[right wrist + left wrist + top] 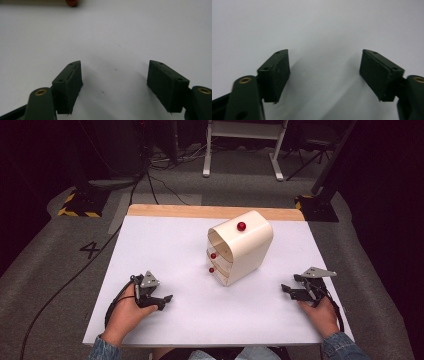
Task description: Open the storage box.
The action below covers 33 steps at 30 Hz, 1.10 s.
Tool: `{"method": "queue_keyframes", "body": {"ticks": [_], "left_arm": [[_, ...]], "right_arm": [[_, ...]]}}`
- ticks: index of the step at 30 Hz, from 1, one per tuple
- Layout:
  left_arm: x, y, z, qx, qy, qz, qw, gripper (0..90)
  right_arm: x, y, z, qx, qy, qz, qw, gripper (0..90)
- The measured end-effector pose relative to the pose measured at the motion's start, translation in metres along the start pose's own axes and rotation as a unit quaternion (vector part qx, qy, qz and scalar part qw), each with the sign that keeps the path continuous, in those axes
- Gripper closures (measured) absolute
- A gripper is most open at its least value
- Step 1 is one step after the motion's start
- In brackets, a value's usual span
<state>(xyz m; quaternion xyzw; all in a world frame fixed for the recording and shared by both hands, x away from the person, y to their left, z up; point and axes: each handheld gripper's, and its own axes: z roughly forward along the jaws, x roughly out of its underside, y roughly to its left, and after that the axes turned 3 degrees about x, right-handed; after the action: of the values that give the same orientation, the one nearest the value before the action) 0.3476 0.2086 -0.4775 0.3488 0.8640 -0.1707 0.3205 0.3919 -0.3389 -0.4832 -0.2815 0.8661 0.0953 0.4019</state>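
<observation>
- Cream rounded wooden drawer cabinet with red ball knobs (242,247) is lying mid-table on the white table sheet (190,315).
- Left gripper (162,301) is resting near-left, jaws spread, empty.
- Right gripper (289,290) is resting near-right, jaws spread, empty.

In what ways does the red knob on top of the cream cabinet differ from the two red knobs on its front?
The top knob sits alone on the curved upper surface of the cabinet; the two front knobs sit one above the other on the front, which faces the left gripper's side. The top knob looks larger and is in full light; the front knobs look smaller and partly shaded. All three are round and red.
</observation>
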Motion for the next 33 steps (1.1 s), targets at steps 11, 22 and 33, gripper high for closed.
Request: {"method": "queue_keyframes", "body": {"ticks": [11, 22, 33], "left_arm": [[-0.02, -0.01, -0.011, 0.052, -0.091, 0.002, 0.9945, 37.1], [-0.037, -0.017, -0.006, 0.066, -0.181, -0.001, 0.9814, 41.2], [-0.056, -0.021, 0.004, 0.071, -0.201, 0.019, 0.9768, 40.8]], "right_arm": [[0.0, 0.0, 0.0, 0.0, 0.0, 0.0, 1.0, 28.5], [0.0, 0.0, 0.0, 0.0, 0.0, 0.0, 1.0, 28.4], [0.0, 0.0, 0.0, 0.001, 0.0, 0.0, 1.0, 28.4]]}}
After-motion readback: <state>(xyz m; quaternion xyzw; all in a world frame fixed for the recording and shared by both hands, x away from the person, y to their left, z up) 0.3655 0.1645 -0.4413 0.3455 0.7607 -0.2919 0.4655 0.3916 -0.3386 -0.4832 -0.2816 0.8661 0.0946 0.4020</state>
